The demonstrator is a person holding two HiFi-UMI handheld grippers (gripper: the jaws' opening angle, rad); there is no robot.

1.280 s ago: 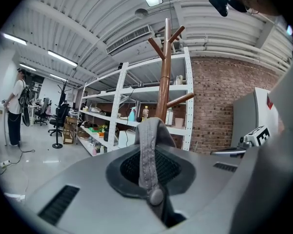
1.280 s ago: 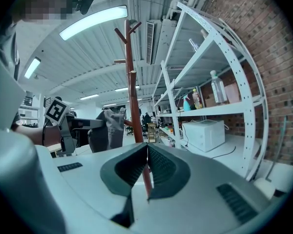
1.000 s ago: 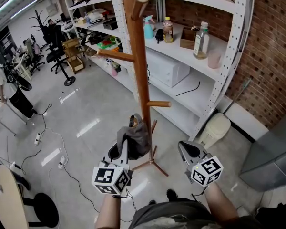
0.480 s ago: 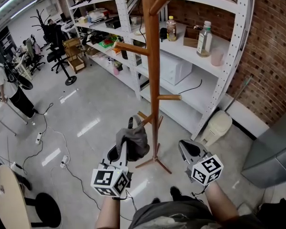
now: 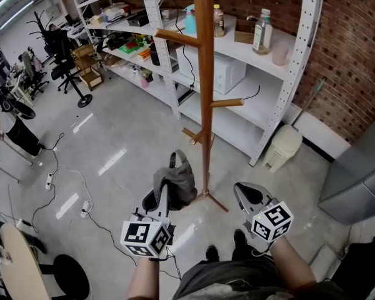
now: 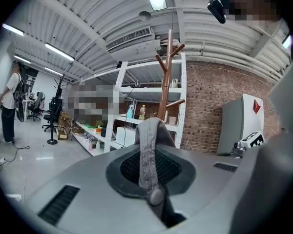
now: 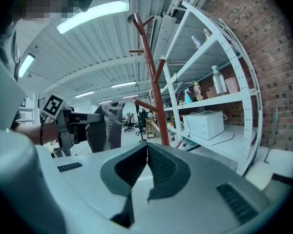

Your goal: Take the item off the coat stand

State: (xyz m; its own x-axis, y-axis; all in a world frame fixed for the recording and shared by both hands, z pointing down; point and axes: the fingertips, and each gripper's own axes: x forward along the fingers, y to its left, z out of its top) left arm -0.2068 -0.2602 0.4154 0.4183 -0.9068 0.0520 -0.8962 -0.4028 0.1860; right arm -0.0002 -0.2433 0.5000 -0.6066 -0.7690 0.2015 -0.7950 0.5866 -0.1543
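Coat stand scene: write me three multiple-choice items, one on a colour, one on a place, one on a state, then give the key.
1. The coat stand is: A white; B brown wood; C black.
2. The grey cap is: A on a peg of the stand; B on the floor; C in the left gripper.
3. The right gripper has its jaws: A shut on nothing; B wide apart; C shut on the cap.

Key: 1 B, the pole and pegs are brown wood. 2 C, the left gripper view shows the jaws pinching the cap's strap, clear of the stand. 3 A, the right gripper view shows the jaws together with nothing between them.
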